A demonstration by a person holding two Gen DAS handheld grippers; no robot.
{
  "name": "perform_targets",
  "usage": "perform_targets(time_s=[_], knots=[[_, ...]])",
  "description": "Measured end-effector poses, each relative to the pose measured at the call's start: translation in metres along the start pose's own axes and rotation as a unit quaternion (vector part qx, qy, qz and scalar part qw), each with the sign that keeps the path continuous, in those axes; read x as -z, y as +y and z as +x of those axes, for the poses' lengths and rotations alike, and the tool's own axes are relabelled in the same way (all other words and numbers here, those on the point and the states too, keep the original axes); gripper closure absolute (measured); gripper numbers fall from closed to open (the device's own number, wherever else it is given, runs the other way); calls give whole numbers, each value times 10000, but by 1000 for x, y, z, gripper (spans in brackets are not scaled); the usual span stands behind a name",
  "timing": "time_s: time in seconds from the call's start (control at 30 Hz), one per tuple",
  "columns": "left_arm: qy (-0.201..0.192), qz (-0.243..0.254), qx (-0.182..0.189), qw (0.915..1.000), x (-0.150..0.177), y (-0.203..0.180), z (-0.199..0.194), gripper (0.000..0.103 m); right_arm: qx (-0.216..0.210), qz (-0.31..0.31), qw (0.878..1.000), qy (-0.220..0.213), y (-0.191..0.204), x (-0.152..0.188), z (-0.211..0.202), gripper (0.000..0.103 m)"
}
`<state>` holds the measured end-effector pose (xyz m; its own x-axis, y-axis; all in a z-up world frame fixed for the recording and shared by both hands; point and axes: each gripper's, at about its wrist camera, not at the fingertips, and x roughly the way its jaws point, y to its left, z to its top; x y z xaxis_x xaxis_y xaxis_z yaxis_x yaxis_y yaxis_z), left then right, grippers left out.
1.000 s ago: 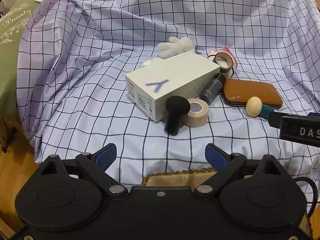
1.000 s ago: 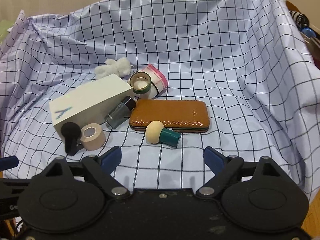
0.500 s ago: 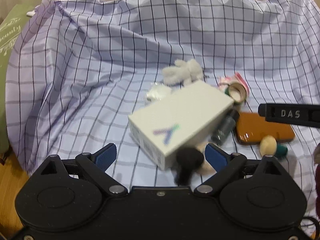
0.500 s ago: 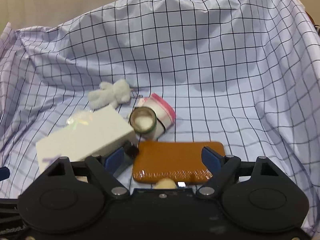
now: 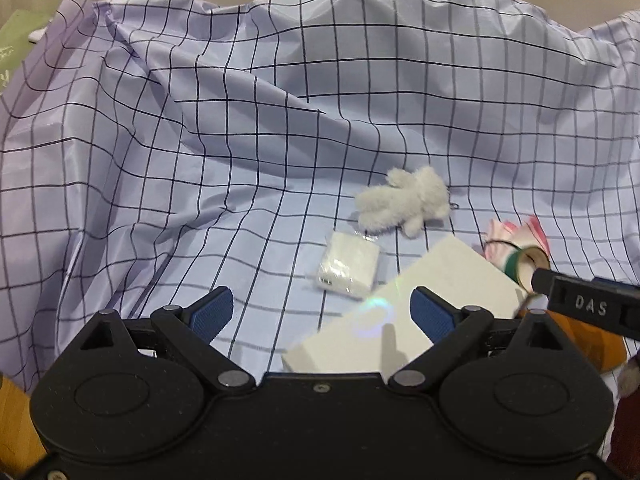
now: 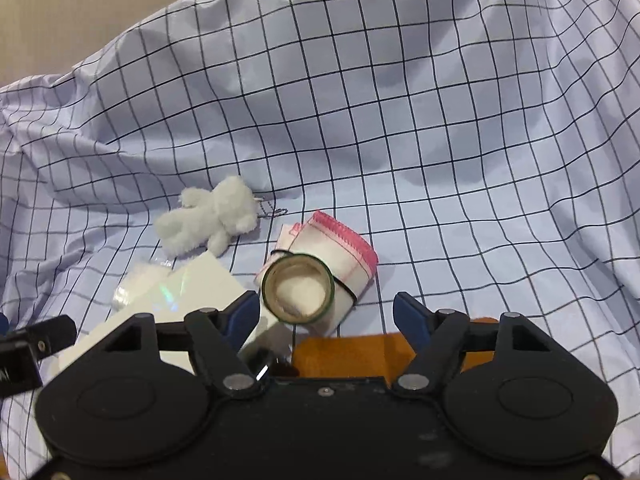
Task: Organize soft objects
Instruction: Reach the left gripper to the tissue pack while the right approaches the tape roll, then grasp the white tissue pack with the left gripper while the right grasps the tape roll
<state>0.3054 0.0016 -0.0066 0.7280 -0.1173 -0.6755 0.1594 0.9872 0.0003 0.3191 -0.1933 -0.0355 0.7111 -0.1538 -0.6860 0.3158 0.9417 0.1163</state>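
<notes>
A white plush bear (image 5: 404,204) (image 6: 210,218) lies on the checked cloth (image 5: 240,120), with a clear-wrapped white pack (image 5: 349,266) (image 6: 138,284) just in front of it. A rolled white cloth with pink stitching (image 6: 336,250) (image 5: 516,236) lies to the right, a green-rimmed tape roll (image 6: 298,288) (image 5: 522,266) leaning on it. My left gripper (image 5: 320,312) is open above the white box (image 5: 404,316), short of the pack. My right gripper (image 6: 326,314) hovers just before the tape roll, its jaws closing with nothing pressed between them.
The white box (image 6: 172,312) lies between the two grippers. A brown leather case (image 6: 348,354) sits under the right gripper. The right gripper's black finger marked DAS (image 5: 588,306) crosses the left wrist view. A green cushion (image 5: 12,44) lies far left.
Both grippers have moved forward over the items: the sponges, beige tape and bottle have slipped below view, and the bear and pink-edged cloth are nearer. The right jaws have narrowed.
</notes>
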Motion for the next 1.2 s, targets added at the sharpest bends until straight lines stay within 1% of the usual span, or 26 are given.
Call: perform_targets(time_s=[0.23,0.4,0.5,0.53,0.57,0.6,0.67,0.73,0.83,0.9,0.97,1.1,1.2], knots=[[245,-27,36,9997,-17,3,31,10,78,4,9999,126,5,-3,23,34],[410,-77,117,9991,-26,4,49,10,-12,84,9998,201,7,-4,34,36],[530,-93,155,9984,-29,4,58,10,-140,181,9994,267,7,-8,38,43],[564,-91,177,9982,-30,4,61,10,-212,222,9991,288,7,-9,39,48],[593,-92,192,9980,-30,4,64,10,-272,232,9989,304,7,-9,39,50],[613,-86,201,9979,-31,4,66,10,-307,219,9988,307,8,-10,40,50],[642,-62,197,9977,-32,3,70,10,-374,171,9987,292,8,-11,41,59],[656,-30,197,9976,-33,3,72,10,-466,245,9983,269,3,-13,41,65],[701,62,200,9973,-37,1,77,10,-237,285,9992,129,-7,-18,44,65],[745,142,190,9969,-38,0,82,10,-149,361,9991,157,-16,-20,50,65],[824,210,174,9962,-39,-1,89,10,-124,403,9990,164,-22,-21,52,65],[1150,265,247,9927,-42,-1,106,11,-77,303,9994,112,-22,-20,49,65],[1250,344,265,9912,-43,-6,113,11,-42,237,9997,98,-18,-19,53,65]])
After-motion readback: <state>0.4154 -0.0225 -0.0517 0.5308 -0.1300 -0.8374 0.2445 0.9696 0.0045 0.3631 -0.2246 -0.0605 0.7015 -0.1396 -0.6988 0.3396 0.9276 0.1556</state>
